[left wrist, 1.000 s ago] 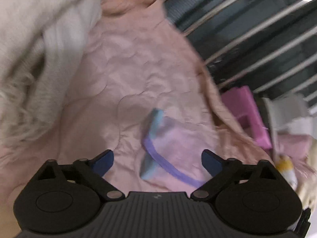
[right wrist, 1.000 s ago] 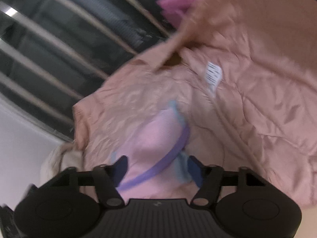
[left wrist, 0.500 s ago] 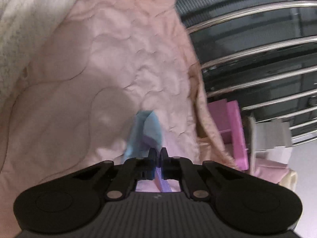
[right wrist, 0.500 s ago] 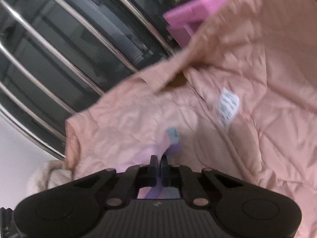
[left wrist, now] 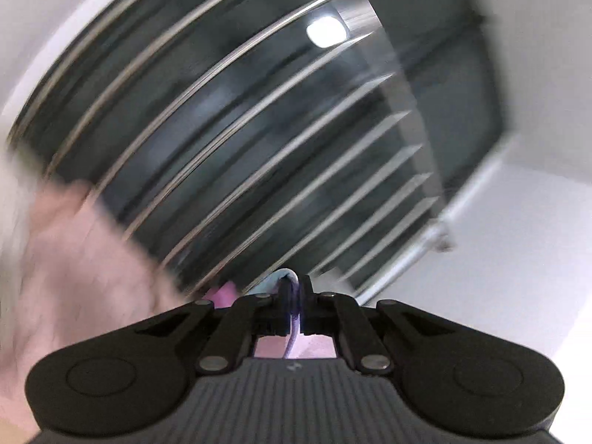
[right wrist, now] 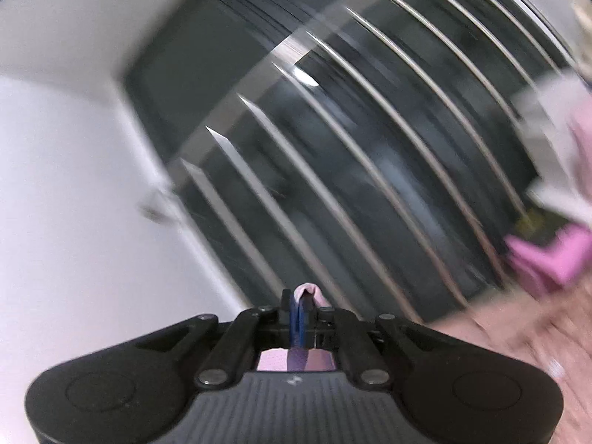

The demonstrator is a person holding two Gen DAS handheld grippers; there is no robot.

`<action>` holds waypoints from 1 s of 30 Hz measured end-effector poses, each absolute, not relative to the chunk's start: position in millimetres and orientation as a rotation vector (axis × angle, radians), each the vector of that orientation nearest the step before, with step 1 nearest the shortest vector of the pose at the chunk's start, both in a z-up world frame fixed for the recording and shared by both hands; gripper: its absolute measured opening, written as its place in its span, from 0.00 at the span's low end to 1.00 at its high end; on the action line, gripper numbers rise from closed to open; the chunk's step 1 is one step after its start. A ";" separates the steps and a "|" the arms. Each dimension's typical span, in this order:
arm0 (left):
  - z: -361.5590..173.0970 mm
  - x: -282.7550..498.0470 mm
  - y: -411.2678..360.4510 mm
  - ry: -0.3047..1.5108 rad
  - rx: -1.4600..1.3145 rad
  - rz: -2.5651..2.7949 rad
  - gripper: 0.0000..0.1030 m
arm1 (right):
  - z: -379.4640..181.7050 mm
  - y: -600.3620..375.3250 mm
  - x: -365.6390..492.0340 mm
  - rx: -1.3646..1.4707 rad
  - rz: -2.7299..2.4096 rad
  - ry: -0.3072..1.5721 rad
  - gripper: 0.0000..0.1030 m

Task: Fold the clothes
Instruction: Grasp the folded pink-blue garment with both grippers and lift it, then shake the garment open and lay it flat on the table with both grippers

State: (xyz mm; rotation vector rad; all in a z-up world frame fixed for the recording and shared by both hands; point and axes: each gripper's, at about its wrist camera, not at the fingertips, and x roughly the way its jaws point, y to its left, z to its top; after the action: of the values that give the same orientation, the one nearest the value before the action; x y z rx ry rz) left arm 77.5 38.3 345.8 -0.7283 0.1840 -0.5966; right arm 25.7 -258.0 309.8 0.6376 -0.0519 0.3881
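Lilac-pink mesh fabric with a purple band and a pale blue edge, one small garment (left wrist: 285, 282), is pinched at two points and held up in the air, one end in each of the two handheld grippers. The left gripper (left wrist: 294, 288) has its fingers closed tight on the blue-edged end; the right gripper (right wrist: 300, 301) has its fingers closed tight on a pink fold of the same piece, the purple band running down between the pads. Most of the garment hangs out of sight beneath the gripper bodies, so its shape and kind cannot be told.

Judging by this, the folding of this piece has barely begun: it is picked up and lifted clear, and it has yet to be spread flat, creased over and set down. Nothing in view looks folded by these grippers.

Around it the scene is smeared by motion. One peach-pink quilted jacket (left wrist: 74, 259) lies low at the left of the left wrist view and at the lower right of the right wrist view. Beside it in the right wrist view sit one bright magenta object (right wrist: 547, 259) and some pale cloth (right wrist: 555, 140), too blurred to count as separate items. Behind everything runs one dark panel crossed by shiny metal bars (left wrist: 259, 140), roughly eight or nine showing, framed by a white wall (right wrist: 74, 185).
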 end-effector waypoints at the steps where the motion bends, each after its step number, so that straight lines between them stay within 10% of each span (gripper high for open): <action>1: 366.6 49.9 38.4 0.127 -0.696 -0.616 0.03 | 328.2 -254.9 2.4 0.612 0.398 -0.093 0.01; 14: 455.5 -119.1 21.2 -0.154 -0.466 -0.673 0.03 | 452.2 -209.1 -210.8 0.300 0.476 -0.444 0.01; 24: 366.3 83.2 51.7 0.156 -0.567 -0.387 0.04 | 394.8 -192.7 10.6 0.334 0.257 -0.031 0.01; 25: 347.0 118.3 53.0 0.206 -0.565 -0.317 0.12 | 383.7 -189.6 44.8 0.333 0.210 0.025 0.02; 27: 301.7 167.8 62.5 0.292 -0.567 -0.212 0.61 | 349.6 -179.9 125.1 0.256 0.100 0.165 0.11; 28: 277.6 182.1 69.1 0.356 -0.582 -0.169 0.66 | 327.7 -175.9 150.7 0.227 0.045 0.280 0.31; 30: 238.7 181.7 80.5 0.439 -0.573 -0.178 0.62 | 290.4 -170.7 179.6 0.181 -0.025 0.461 0.38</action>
State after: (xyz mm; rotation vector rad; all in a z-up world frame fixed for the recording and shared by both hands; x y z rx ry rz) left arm 181.7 80.5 238.7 -0.5729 0.4387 -0.1778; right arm 179.6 -170.7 290.4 0.1810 0.4614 -0.0248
